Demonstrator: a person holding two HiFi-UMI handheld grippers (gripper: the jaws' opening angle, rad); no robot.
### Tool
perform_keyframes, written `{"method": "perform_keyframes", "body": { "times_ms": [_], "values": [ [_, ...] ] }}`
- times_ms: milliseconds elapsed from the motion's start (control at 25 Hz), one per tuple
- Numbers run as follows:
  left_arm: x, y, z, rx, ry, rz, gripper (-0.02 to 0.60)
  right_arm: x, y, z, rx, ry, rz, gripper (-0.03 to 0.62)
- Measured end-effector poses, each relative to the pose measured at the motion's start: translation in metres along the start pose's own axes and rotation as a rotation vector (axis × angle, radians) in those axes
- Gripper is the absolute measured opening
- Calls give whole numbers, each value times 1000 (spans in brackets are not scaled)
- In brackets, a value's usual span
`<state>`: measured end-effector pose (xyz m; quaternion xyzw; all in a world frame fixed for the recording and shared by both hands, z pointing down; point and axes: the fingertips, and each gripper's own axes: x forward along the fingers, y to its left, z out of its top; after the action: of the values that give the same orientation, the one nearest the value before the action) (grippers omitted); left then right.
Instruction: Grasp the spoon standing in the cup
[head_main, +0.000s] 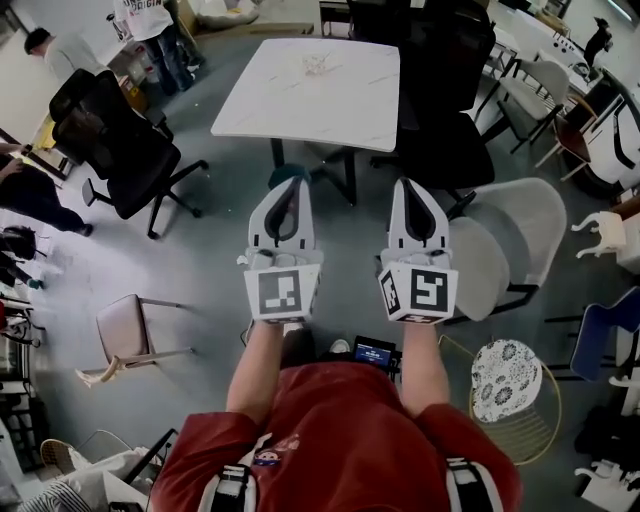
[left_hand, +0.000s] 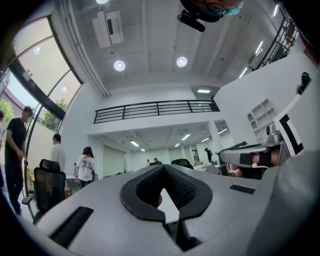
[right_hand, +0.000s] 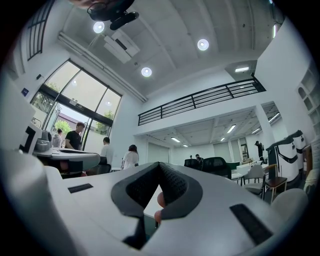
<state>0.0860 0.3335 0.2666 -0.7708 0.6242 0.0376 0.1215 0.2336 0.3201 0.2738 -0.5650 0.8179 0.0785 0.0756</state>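
A: One white table (head_main: 300, 110) is lying straight ahead of the person, and both tools are pointing toward its near edge. Are you seeing the cup on it?

B: Only a small pale object (head_main: 318, 65) is showing, sitting near the far middle of the top. It is too small and faint for me to call it the cup, and I am not making out any spoon. I am only judging that the task's thing is standing there.

A: How are the tools standing?

B: The left gripper (head_main: 292, 183) is holding its jaws pressed together with nothing between them, and the right gripper (head_main: 409, 184) is doing the same. Both are hanging side by side, well short of the table.

A: Which one is lying nearer?

B: That object is sitting ahead, between their two lines but closer to the left gripper's, so I am reckoning the left has the straighter reach. A standing spoon would be running upright, so whichever goes will be needing to spread its jaws and come in level, across the handle.
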Motion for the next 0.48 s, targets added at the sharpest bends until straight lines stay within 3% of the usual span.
{"method": "perform_keyframes", "body": {
  "times_ms": [280, 480],
  "values": [
    [15, -1, -13, 50, 39, -21, 2, 13, -8, -6, 6, 3, 1, 3],
    [30, 5, -17, 18, 30, -12, 2, 30, -10, -9, -1, 1, 3, 3]
  ]
}}
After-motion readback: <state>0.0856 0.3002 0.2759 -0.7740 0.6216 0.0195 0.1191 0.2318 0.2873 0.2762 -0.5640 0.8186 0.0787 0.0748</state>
